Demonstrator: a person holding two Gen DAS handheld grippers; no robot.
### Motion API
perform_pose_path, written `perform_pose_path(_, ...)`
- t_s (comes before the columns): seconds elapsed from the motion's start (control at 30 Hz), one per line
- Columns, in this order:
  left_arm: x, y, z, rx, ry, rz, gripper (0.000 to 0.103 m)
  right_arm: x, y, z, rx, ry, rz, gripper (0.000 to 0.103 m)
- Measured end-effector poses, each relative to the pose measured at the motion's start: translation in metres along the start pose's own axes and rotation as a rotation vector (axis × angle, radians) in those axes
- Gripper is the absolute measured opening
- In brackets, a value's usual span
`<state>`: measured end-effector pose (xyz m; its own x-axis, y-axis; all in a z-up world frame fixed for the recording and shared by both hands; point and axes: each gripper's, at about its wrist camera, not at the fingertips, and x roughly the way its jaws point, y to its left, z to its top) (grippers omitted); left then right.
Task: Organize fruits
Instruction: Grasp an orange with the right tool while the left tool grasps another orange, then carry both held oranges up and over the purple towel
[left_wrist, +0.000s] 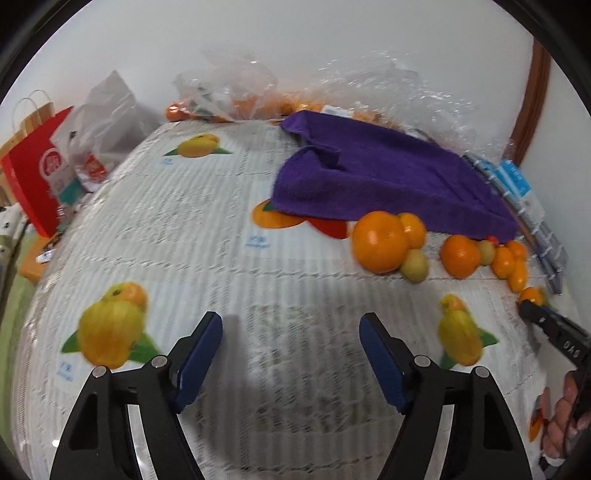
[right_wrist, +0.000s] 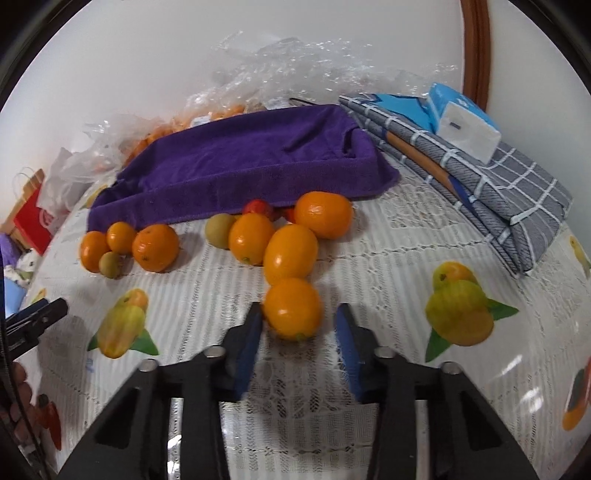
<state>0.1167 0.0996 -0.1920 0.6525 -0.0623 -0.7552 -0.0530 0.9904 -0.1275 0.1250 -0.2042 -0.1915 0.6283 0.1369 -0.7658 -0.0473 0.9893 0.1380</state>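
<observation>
Several oranges, kumquats and small green fruits lie on the fruit-print tablecloth (right_wrist: 388, 266) in front of a purple towel (right_wrist: 243, 162). My right gripper (right_wrist: 299, 321) is open, its jaws on either side of a small orange kumquat (right_wrist: 293, 308) that rests on the cloth; the left pad touches it, the right pad stands apart. More kumquats (right_wrist: 290, 253) lie just behind it. My left gripper (left_wrist: 290, 332) is open and empty over bare cloth, with a large orange (left_wrist: 378, 242) ahead to the right. The right gripper's tip (left_wrist: 532, 308) shows at the far right of the left wrist view.
Clear plastic bags with oranges (left_wrist: 236, 96) lie at the back by the wall. A folded grey checked cloth (right_wrist: 498, 192) with a blue tissue pack (right_wrist: 461, 122) sits at the right. A red paper bag (left_wrist: 35, 170) stands at the left past the table's edge.
</observation>
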Motion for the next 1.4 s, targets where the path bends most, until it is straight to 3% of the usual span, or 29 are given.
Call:
perform_pose_path(0.1, 0.005, -0.011, 0.008, 0.031, -0.004, -0.069, 0.065, -0.005, -0.005, -0.002, 0.017, -0.017, 0.02, 0.032)
perform_pose_path(0.33, 0.017, -0.033, 0.041, 0.056, -0.079, -0.128, 0.065, -0.016, -0.007, -0.009, -0.028, -0.049, -0.004, 0.032)
perform_pose_path(0.53, 0.039, -0.033, 0.045, 0.018, -0.028, -0.178, 0.064, -0.018, 0.003, -0.011, -0.094, -0.064, -0.014, 0.032)
perform_pose_path(0.67, 0.04, -0.029, 0.042, -0.017, -0.018, -0.261, 0.047, -0.018, 0.015, -0.013, -0.146, -0.074, -0.04, 0.032)
perform_pose_path(0.73, 0.038, -0.028, 0.04, -0.023, -0.027, -0.254, 0.041, -0.021, 0.02, -0.015, -0.17, -0.093, -0.05, 0.032)
perform_pose_path(0.93, 0.028, -0.026, 0.037, -0.024, -0.071, -0.278, 0.041, -0.027, 0.028, -0.019, -0.212, -0.133, -0.054, 0.032)
perform_pose_path(1.4, 0.015, -0.016, 0.038, -0.056, -0.174, -0.218, 0.041, -0.038, 0.025, -0.022, -0.209, -0.188, 0.026, 0.032)
